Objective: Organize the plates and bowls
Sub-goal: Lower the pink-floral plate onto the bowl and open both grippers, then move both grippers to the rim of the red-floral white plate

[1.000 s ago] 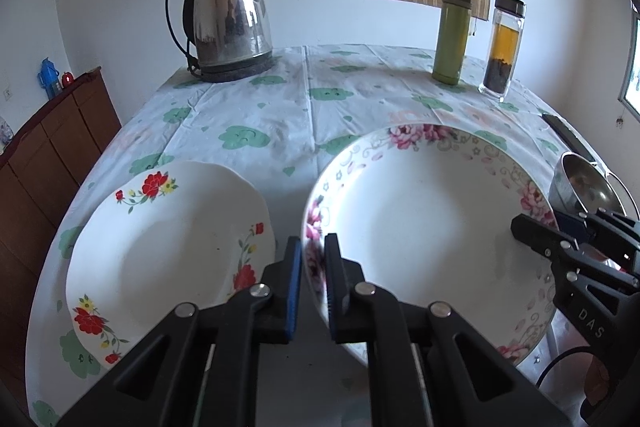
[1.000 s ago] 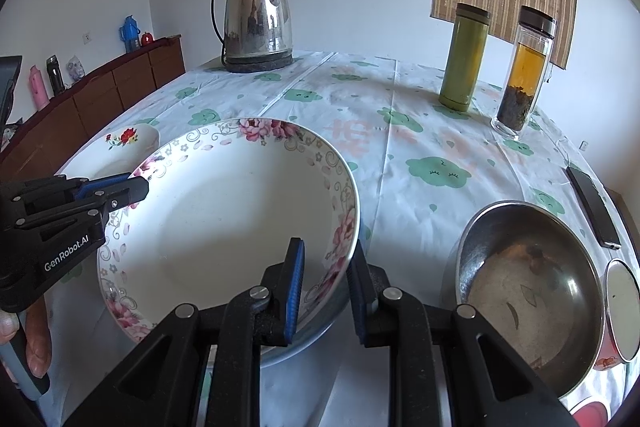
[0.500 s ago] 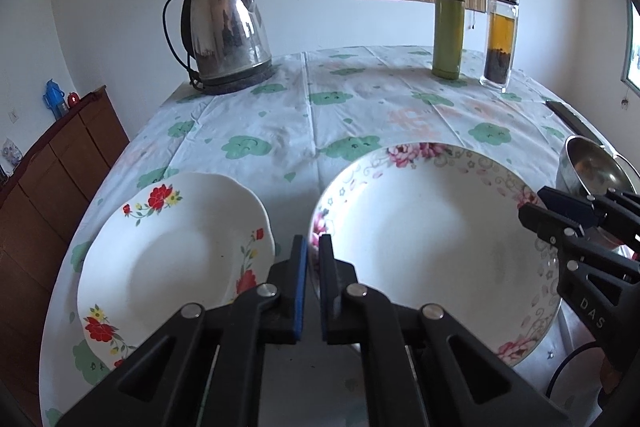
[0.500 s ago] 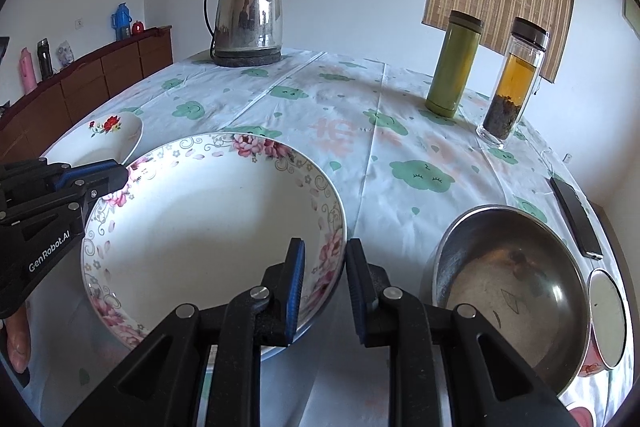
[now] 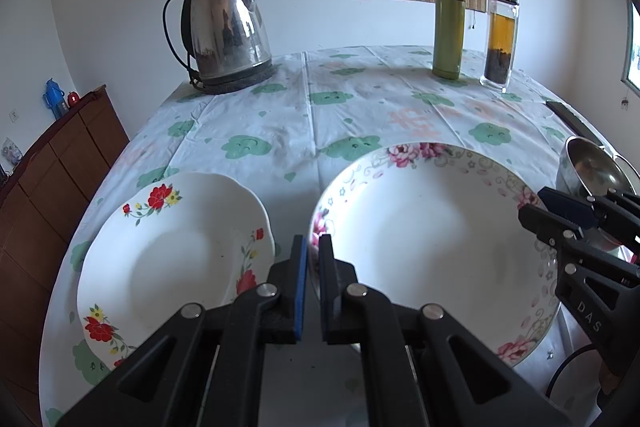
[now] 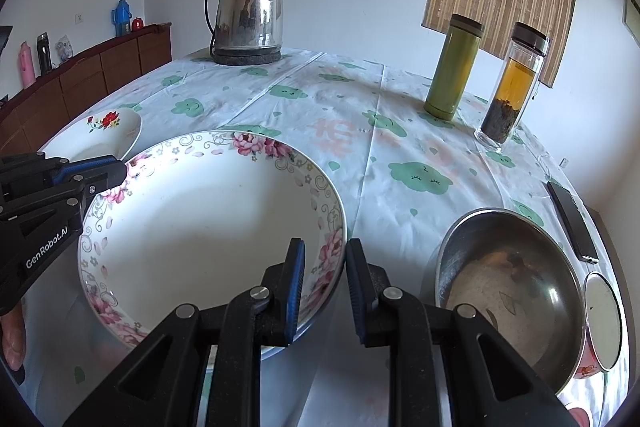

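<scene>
A large white bowl with pink flowers (image 5: 432,239) (image 6: 208,227) sits between my two grippers near the table's front edge. My left gripper (image 5: 313,251) is shut on its left rim, which shows as a thin edge between the blue pads. In the right wrist view the left gripper (image 6: 116,169) shows from the side on that same rim. My right gripper (image 6: 325,259) is shut on the right rim, its jaws a little apart around the thicker wall. A white plate with red flowers (image 5: 172,259) lies left of the bowl.
A steel bowl (image 6: 508,287) stands right of the flowered bowl, with a small lidded cup (image 6: 602,323) and a phone (image 6: 572,223) beyond it. Further back stand a kettle (image 5: 228,35), a green flask (image 5: 448,31) and a glass tea bottle (image 5: 500,35). A wooden sideboard (image 5: 60,155) runs along the left.
The left jaws have closed from a small gap onto the bowl's left rim. Both views have tilted slightly; the right gripper's hold on the rim looks the same.
</scene>
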`<state>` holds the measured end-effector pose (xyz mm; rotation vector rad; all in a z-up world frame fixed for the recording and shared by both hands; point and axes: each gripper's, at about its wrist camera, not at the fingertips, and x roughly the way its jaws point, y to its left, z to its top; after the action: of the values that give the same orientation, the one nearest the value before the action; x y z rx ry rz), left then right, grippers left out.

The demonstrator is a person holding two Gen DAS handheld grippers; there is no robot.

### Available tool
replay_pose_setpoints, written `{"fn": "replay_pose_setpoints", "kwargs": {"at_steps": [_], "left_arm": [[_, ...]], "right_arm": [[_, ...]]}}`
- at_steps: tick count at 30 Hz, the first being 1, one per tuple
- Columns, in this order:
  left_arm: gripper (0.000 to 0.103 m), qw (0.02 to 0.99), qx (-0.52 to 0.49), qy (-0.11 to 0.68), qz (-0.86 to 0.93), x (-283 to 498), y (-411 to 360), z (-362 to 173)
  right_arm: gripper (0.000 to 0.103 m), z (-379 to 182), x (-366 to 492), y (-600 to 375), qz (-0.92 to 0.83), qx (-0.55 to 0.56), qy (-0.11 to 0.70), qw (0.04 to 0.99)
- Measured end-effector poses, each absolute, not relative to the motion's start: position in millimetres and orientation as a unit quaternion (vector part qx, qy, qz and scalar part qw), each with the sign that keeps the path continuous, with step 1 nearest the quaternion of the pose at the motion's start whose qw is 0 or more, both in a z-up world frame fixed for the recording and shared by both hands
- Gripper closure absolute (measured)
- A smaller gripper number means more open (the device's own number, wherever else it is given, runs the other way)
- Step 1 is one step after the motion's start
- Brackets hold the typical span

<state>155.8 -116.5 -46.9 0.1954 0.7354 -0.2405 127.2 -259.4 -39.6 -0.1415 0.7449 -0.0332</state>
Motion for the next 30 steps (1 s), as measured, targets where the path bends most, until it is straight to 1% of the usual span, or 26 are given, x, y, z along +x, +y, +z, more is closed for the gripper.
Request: {"fn": "replay_pose_setpoints", "kwargs": {"at_steps": [15,17,19,21,25,26,27,29,30], "left_arm": [[0.1,0.92,0.086,0.363,-0.121,155.2,-117.1,-47.1],[0.099,0.919,0.083,0.366,-0.122,156.7,-115.6,-47.3],[0.095,0.917,0.078,0.372,-0.123,158.2,-114.1,-48.1],[0.093,0.915,0.071,0.378,-0.123,160.1,-111.7,-48.9],[0.092,0.915,0.069,0.378,-0.124,160.2,-110.4,-48.4],[0.092,0.915,0.069,0.377,-0.125,160.2,-110.4,-48.3],[0.092,0.916,0.069,0.376,-0.125,159.9,-109.9,-47.9],[0.082,0.917,0.067,0.374,-0.124,159.4,-108.9,-46.7],[0.067,0.918,0.065,0.372,-0.122,159.2,-107.8,-45.8]], "right_arm": [[0.08,-39.3,126.5,-259.9,-0.016,-0.067,0.363,0.929],[0.08,-38.2,125.4,-259.8,-0.015,-0.063,0.359,0.931],[0.08,-37.7,124.9,-258.7,-0.016,-0.065,0.358,0.931],[0.077,-37.8,124.2,-258.1,-0.015,-0.065,0.356,0.932],[0.074,-37.4,123.6,-258.0,-0.011,-0.063,0.355,0.933],[0.07,-37.3,123.5,-258.0,-0.01,-0.061,0.354,0.933],[0.061,-37.0,123.3,-258.5,-0.009,-0.058,0.354,0.933],[0.052,-36.3,122.4,-259.0,-0.009,-0.054,0.351,0.935],[0.051,-35.6,121.8,-258.4,-0.01,-0.056,0.348,0.936]]}}
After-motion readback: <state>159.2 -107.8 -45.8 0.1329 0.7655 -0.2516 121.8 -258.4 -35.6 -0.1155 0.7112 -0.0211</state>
